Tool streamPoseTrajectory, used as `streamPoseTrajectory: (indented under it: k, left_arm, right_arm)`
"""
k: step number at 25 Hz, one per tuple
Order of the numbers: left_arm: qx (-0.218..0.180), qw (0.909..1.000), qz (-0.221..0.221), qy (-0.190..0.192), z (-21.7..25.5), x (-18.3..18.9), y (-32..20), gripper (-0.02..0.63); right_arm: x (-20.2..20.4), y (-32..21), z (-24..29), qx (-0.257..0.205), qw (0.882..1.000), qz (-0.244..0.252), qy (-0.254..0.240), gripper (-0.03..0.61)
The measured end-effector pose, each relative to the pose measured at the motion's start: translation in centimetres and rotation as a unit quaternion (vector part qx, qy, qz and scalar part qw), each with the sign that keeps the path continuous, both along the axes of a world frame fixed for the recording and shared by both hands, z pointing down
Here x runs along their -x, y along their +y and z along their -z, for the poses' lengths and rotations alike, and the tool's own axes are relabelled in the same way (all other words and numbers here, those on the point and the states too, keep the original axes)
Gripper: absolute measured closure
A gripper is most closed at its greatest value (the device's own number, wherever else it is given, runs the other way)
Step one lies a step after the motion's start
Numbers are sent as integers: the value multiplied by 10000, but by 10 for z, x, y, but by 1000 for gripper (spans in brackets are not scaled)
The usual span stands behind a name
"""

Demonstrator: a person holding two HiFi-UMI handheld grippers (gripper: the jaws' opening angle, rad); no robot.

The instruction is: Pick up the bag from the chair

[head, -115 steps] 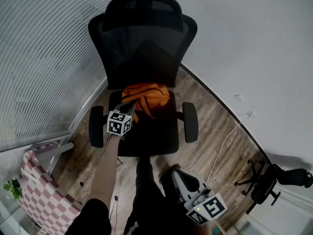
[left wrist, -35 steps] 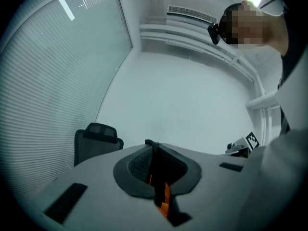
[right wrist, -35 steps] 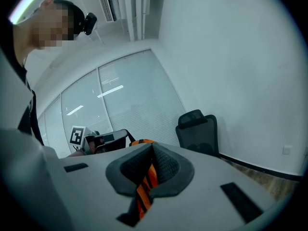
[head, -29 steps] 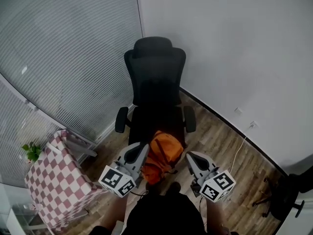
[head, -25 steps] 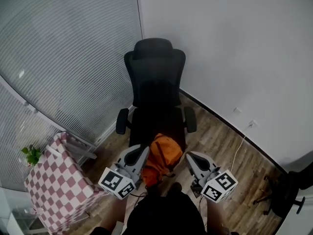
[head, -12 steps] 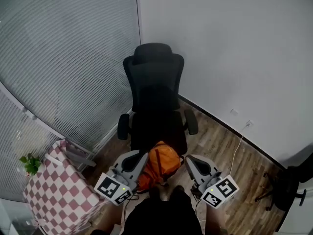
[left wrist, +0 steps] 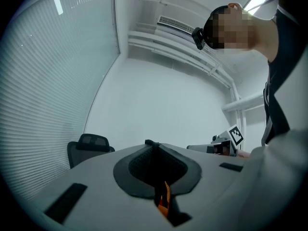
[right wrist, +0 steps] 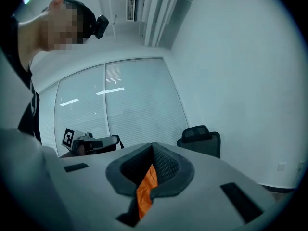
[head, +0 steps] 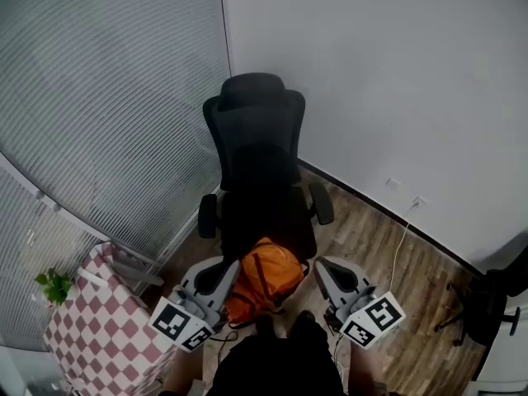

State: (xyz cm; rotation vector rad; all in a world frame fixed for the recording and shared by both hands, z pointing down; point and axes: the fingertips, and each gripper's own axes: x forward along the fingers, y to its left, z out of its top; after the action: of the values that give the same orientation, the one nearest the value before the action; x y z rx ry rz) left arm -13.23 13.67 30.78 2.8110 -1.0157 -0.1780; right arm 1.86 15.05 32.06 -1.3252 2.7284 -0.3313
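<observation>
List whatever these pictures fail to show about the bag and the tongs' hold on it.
- Orange bag, underside: head view, hidden by the person's body below it.
- Which part the left tongs pinch: left gripper view shows only an orange sliver; the housing covers the rest.
- Same for the right tongs: right gripper view, only an orange strip.
- Chair base: head view, hidden under seat and bag.

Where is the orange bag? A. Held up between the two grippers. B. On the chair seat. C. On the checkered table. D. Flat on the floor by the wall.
A: the left gripper and the right gripper each pinch the bag by its orange fabric, in front of the chair.
</observation>
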Motion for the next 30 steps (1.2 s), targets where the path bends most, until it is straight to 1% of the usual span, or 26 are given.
streamPoseTrajectory:
  k: [6, 11, 25, 27, 30]
  left_arm:
    - [52, 10000, 41, -43, -7, 5, -4, 580]
    - [67, 10000, 34, -58, -9, 6, -2, 580]
    - [76, 9999, -104, -30, -10, 4, 6, 580]
    - [59, 9998, -150, -71, -10, 2, 9, 580]
    - [12, 9995, -196, -257, -13, -3, 12, 580]
  right_arm:
    - [14, -1, -2, -101, 9998, 163, 75, 560]
    - [11, -2, -5, -108, 9999, 4, 69, 560]
    - [11, 9, -8, -51, 9999, -1, 86, 560]
    - [11, 11, -9, -57, 9999, -2, 106, 560]
    - [10, 11, -9, -59, 9999, 10, 105, 560]
